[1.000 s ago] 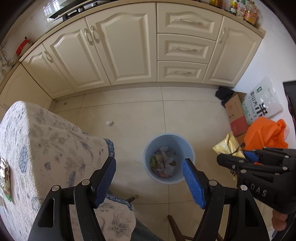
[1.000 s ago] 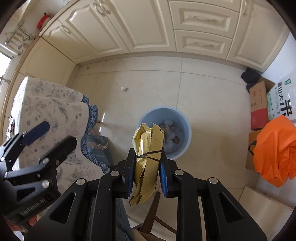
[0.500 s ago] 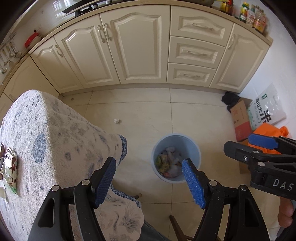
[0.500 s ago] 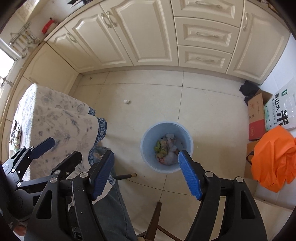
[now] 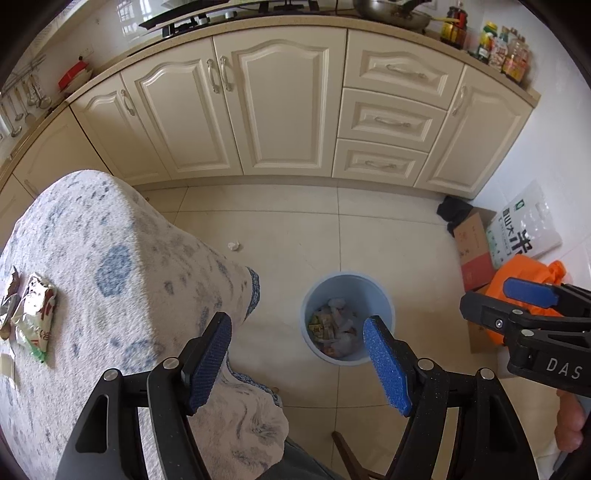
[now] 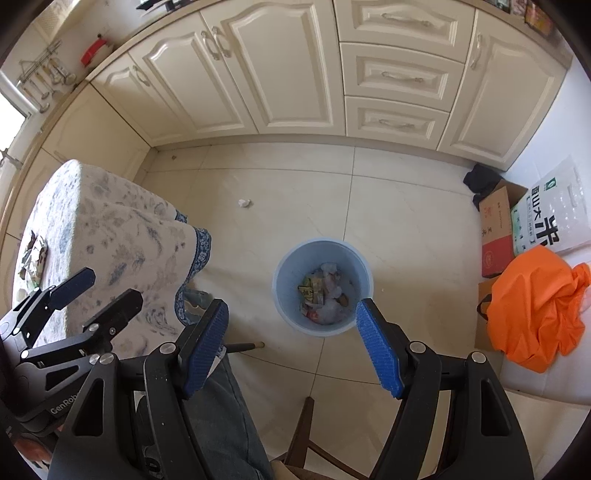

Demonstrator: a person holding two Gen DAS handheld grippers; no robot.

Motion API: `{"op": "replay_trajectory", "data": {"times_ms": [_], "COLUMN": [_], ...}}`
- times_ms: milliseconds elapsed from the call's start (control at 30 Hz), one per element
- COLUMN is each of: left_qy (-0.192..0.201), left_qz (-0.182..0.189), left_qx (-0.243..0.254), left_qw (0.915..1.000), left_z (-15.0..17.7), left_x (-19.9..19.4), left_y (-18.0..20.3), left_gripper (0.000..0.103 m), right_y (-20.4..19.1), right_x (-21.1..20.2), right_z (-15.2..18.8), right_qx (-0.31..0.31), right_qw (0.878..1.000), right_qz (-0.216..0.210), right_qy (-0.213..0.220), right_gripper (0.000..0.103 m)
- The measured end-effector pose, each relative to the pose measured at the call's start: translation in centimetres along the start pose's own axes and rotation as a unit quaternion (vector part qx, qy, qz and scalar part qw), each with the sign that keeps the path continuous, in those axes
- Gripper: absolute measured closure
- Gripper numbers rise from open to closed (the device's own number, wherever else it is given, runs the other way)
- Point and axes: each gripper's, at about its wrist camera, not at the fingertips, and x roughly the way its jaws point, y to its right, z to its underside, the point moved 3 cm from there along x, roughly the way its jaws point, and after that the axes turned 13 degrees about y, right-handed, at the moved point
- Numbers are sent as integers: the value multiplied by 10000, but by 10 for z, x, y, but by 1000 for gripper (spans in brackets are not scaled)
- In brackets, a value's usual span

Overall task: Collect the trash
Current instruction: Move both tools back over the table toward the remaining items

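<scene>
Gold wrapper gone from right claw [image 6: 291,347], bin [image 6: 322,288] below.

Cream panelled cabinets [image 5: 280,107] line the far wall under a beige countertop [image 5: 258,26] (bottles crowd its right end). Pale floor tiles [image 6: 399,206] lie in daylight; a floral tablecloth [image 5: 110,266] drapes the left table.

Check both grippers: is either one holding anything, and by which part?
Nothing is held. The left gripper and the right gripper both stand open and empty above the bin.
</scene>
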Motion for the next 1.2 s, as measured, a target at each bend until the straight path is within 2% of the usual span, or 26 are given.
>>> {"op": "replay_trajectory", "data": {"times_ms": [367, 500, 633, 900, 1200], "left_qy": [380, 569, 775, 922, 775], "left_qz": [-157, -282, -510, -1188, -1754], "left_qx": [-87, -168, -305, -768, -1527], "left_qw": [9991, 9978, 9952, 9856, 9695], "left_z": [28, 39, 53, 86, 124], "left_x": [-72, -106, -140, -194, -231], "left_y": [-20, -38, -65, -128, -199], "left_gripper": [33, 32, 26, 26, 25], "right_y": [-30, -54, -84, -156, -240], "right_x": [-38, -53, -61, -64, -50], "right_z": [12, 14, 15, 24, 34], "right_qx": [-204, -419, -688, -1268, -1863], "right_qw": [9993, 9979, 9954, 9868, 9736], "right_qz": [-107, -238, -434, -895, -1286], "right_qy": [302, 440, 501, 455, 287], "right_gripper": [30, 30, 30, 30, 28]}}
